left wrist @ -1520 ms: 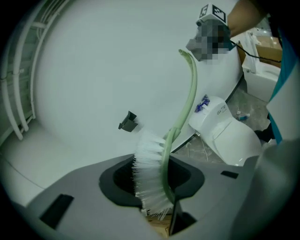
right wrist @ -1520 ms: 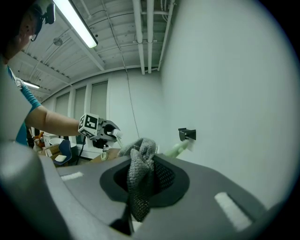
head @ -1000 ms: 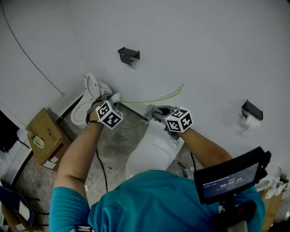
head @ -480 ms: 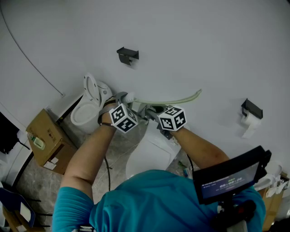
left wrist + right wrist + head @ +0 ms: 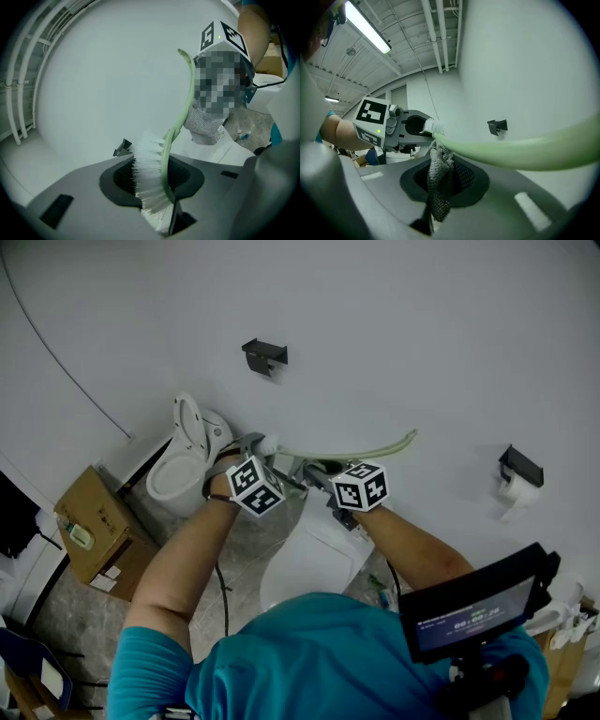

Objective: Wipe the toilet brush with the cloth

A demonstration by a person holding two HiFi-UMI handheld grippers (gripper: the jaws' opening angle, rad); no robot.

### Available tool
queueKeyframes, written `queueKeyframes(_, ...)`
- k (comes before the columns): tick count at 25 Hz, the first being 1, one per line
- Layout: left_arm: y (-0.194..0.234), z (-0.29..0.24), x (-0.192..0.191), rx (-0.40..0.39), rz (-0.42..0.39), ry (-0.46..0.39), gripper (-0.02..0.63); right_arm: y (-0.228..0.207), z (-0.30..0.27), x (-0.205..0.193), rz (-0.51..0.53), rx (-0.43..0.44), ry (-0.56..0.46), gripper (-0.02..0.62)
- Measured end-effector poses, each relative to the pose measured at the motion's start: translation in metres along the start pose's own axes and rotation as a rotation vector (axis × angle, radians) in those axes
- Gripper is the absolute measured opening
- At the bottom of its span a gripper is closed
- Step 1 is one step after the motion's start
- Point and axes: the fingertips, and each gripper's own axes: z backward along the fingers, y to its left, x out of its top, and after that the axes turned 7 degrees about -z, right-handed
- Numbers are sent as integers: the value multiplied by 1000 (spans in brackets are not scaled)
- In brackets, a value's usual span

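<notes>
The toilet brush has a pale green curved handle (image 5: 356, 448) and white bristles (image 5: 149, 174). My left gripper (image 5: 257, 446) is shut on the brush at its bristle end, and in the left gripper view the handle (image 5: 186, 89) rises away from the jaws. My right gripper (image 5: 309, 471) is shut on a grey knitted cloth (image 5: 438, 180), which bunches up against the handle (image 5: 515, 151) close to the brush head. The two grippers stand close together and face each other. The left gripper (image 5: 396, 127) shows in the right gripper view, and the cloth (image 5: 204, 124) in the left one.
A white toilet (image 5: 184, 454) stands against the wall at left, and a second white toilet (image 5: 314, 554) sits below my hands. On the floor are a cardboard box (image 5: 94, 526) and cables (image 5: 217, 582). A black bracket (image 5: 265, 354) and a paper-roll holder (image 5: 520, 470) hang on the wall.
My left gripper has moved right toward the right gripper, pushing the brush handle further right past the cloth. Over the last half second little has shifted.
</notes>
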Motion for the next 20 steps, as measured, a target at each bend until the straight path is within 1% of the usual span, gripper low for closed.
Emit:
queueKeyframes(8, 3, -1, -10, 10, -25, 22, 147, -2, 2, -2, -2, -1, 2, 29)
queueKeyframes(14, 4, 1, -14, 2, -21, 24, 147, -5, 5, -2, 1, -7, 4, 29)
queueKeyframes(20, 9, 2, -19, 15, -37, 33, 146, -8, 8, -2, 0, -10, 4, 29)
